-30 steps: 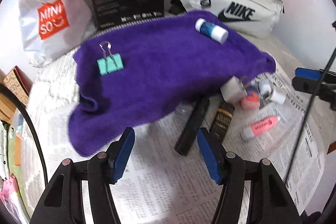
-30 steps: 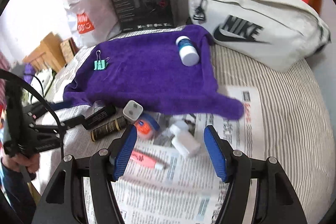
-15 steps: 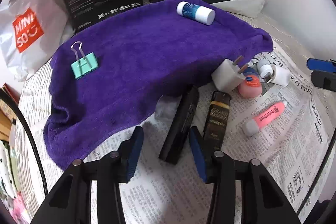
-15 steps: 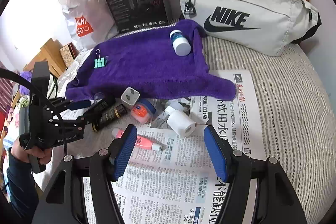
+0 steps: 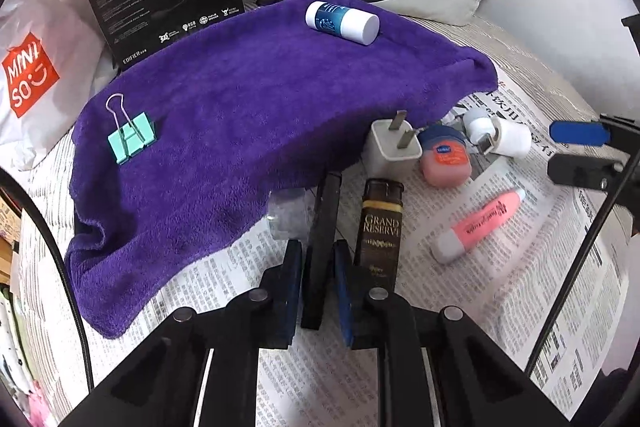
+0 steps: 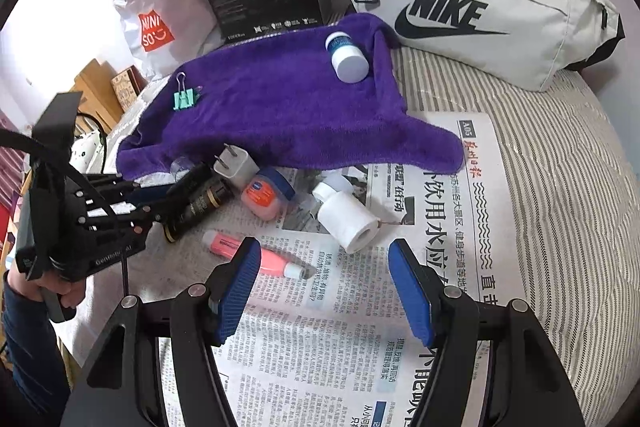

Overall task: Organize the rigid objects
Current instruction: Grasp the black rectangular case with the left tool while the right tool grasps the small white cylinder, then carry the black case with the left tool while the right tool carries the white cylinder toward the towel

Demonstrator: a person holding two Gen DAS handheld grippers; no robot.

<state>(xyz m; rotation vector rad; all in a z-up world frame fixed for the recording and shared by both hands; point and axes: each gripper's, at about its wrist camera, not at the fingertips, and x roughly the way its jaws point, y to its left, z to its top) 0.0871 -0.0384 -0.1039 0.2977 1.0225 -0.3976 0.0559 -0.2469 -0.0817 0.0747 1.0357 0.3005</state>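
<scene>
Nearest us, our left hand-held gripper (image 5: pixel 316 277) pinches the near end of the flat black bar (image 5: pixel 325 219) lying on the newspaper (image 5: pixel 500 287). Our right hand-held gripper (image 6: pixel 326 287) hovers spread above the print. Just beside the bar lies the brown tube (image 5: pixel 380 227); lifting crookedly could knock it aside. Farther off, the purple towel (image 5: pixel 256 99) overlaps the bar's far end and may drag along.

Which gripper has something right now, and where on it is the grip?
The left gripper is closed on the black bar, near its close end. The right gripper is open and holds nothing.
</scene>
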